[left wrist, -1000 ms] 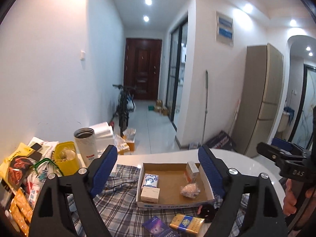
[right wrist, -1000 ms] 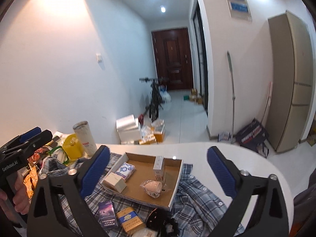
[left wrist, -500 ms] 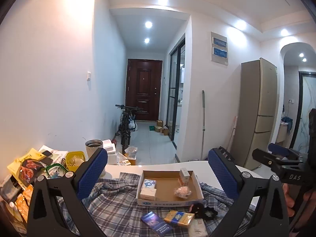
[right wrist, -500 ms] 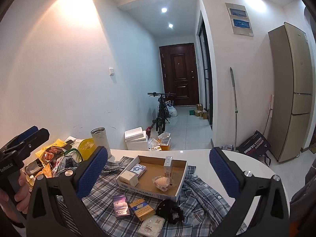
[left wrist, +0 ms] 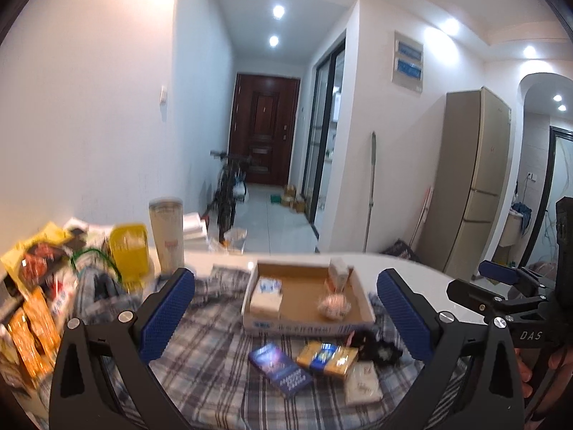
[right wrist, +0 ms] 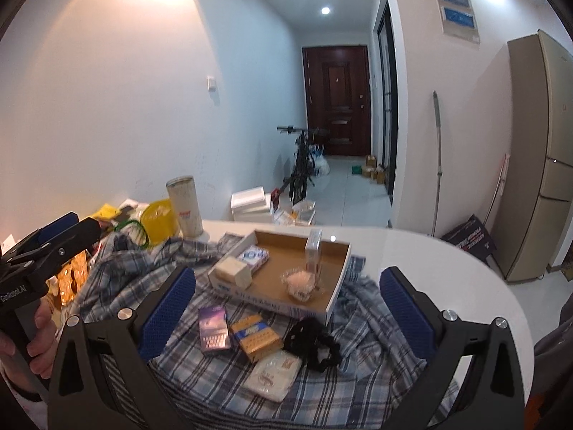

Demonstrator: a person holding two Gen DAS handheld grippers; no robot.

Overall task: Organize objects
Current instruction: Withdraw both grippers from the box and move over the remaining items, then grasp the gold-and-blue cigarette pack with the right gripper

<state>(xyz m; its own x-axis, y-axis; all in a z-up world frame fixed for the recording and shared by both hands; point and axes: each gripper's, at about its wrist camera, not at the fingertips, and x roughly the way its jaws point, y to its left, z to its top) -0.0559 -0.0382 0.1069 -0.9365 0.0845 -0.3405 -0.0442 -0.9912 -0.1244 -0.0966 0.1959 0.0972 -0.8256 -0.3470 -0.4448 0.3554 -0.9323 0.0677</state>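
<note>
Both the left gripper [left wrist: 284,308] and right gripper [right wrist: 286,304] hang spread wide and empty over a white counter [right wrist: 429,258] (plaid shirt [right wrist: 200,369] draped on it); tray [right wrist: 336,283] centred, hallway door [right wrist: 336,100] beyond.

Both hand-held grippers stand with jaws wide apart above the near end of the plaid shirt [right wrist: 200,272], nothing between their pads.

Obstacles on the shirt, near edge: purple box [right wrist: 214,328], gold pack [right wrist: 255,333], white packet [right wrist: 274,371] and black item [right wrist: 311,337], set close together. Behind them the cardboard tray [right wrist: 335,288] holds boxes at its left end, one upright box [right wrist: 313,245] at the far wall and a wrapped item beside it; the tray's right floor is bare.

Left counter [right wrist: 422,261] edge: tumbler [right wrist: 185,206], yellow container [right wrist: 159,220], snack packets [left wrist: 34,319] crowd it. Right counter surface lies bare.
</note>
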